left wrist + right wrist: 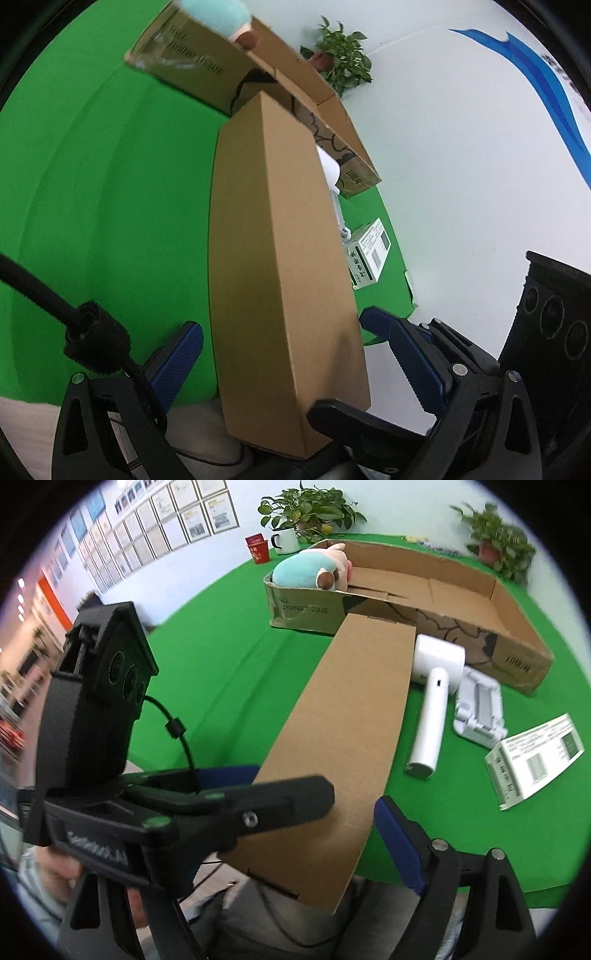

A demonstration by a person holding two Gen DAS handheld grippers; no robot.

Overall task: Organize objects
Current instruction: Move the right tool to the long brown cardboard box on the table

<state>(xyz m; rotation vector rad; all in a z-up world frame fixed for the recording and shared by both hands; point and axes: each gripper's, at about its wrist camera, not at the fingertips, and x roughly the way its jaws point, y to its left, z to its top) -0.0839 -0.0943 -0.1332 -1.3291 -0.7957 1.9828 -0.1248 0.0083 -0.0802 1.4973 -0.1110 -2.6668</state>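
Observation:
A long flat brown cardboard box (pixel 354 716) (pixel 280 240) lies on the green table (pixel 221 646), its near end overhanging the edge. My left gripper (pixel 280 321) (pixel 295 779) straddles that end with its jaws apart; a sliver of green shows beside one pad (pixel 181 358). My right gripper (pixel 299 823) is open. One of its fingers (pixel 397 842) sits beside the box's right edge, and the other (pixel 369 417) reaches over the box. The far end of the box points at a wide open carton (pixel 517 657) holding a teal plush toy (pixel 310 572).
Right of the long box lie a white hair dryer (pixel 432 701), a white folded stand (pixel 480 709) and a white printed box (pixel 535 760). A mug (pixel 284 541), a red cup (pixel 257 550) and potted plants (pixel 306 509) stand at the back. A person's lap is below the table edge.

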